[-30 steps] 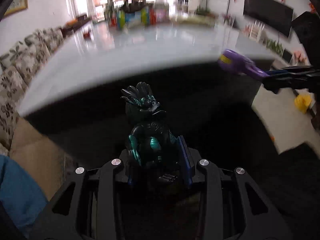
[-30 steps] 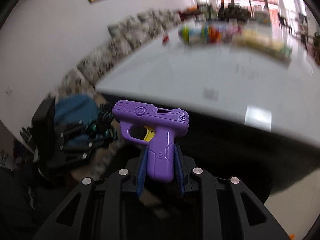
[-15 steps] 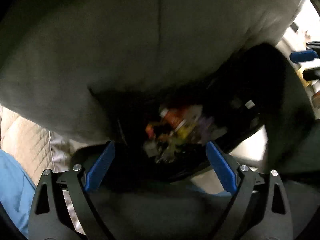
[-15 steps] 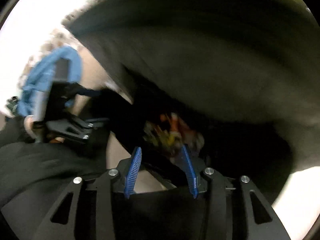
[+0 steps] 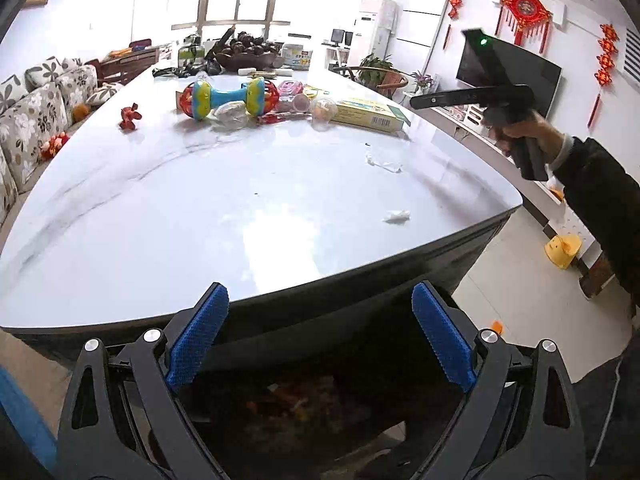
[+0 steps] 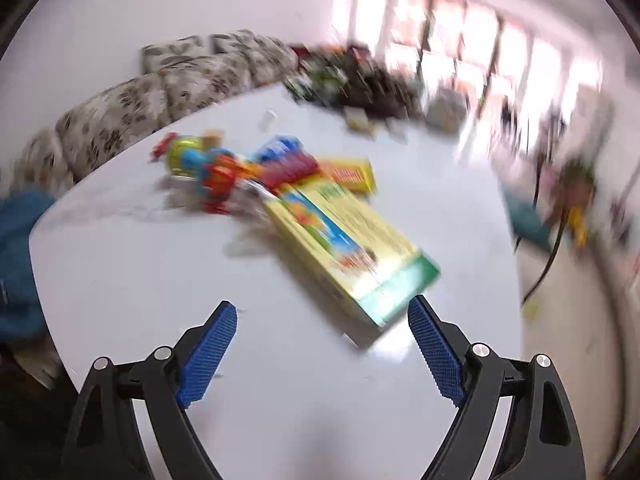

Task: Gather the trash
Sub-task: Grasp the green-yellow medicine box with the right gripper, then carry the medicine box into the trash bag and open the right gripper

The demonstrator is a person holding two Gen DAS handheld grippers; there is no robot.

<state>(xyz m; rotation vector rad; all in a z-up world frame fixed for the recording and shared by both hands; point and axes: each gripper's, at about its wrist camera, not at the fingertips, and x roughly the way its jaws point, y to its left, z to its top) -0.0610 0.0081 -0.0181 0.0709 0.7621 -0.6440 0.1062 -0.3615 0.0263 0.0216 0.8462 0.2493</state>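
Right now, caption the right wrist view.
Open right gripper, empty, over the white table facing a yellow-green box.

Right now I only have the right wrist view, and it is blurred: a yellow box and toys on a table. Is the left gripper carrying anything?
Observer: No. The left gripper has just been opening its jaws, and nothing is between them.
Operator: What is below it?
Observer: A dark container in front of the table's near edge, with colourful bits inside.
Operator: Any trash on the table that my blur hides?
Observer: A crumpled white tissue lies near the corner of the table, and a second white scrap lies between it and the yellow box.
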